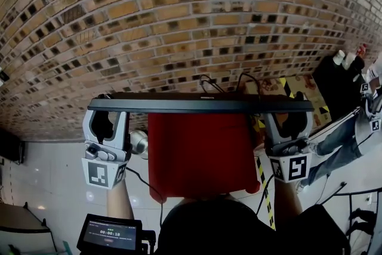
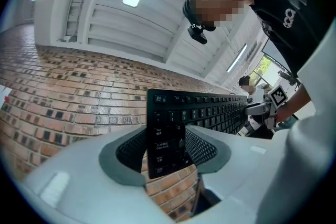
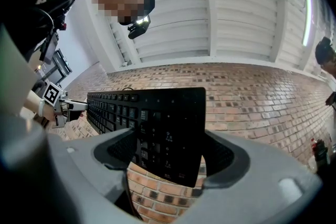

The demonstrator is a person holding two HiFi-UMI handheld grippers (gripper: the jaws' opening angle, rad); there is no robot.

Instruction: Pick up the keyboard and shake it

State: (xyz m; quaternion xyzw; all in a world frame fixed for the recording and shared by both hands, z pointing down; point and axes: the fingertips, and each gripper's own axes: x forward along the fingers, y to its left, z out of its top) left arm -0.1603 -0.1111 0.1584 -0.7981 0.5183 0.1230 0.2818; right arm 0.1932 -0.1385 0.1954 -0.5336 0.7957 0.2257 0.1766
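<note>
The left tongs (image 1: 107,122) and right tongs (image 1: 291,122) each clamp a keyboard (image 1: 200,106) end, aloft. Hard shaking could slip it loose.

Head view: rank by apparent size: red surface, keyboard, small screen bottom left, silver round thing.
1. red surface, largest area
2. keyboard, seen edge-on; widest span though
3. small screen; close to the camera, so its rank is unsure
4. silver round thing

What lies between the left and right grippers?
The keyboard spans from the left gripper to the right gripper, each clamped on one end; the head view shows it.
</note>
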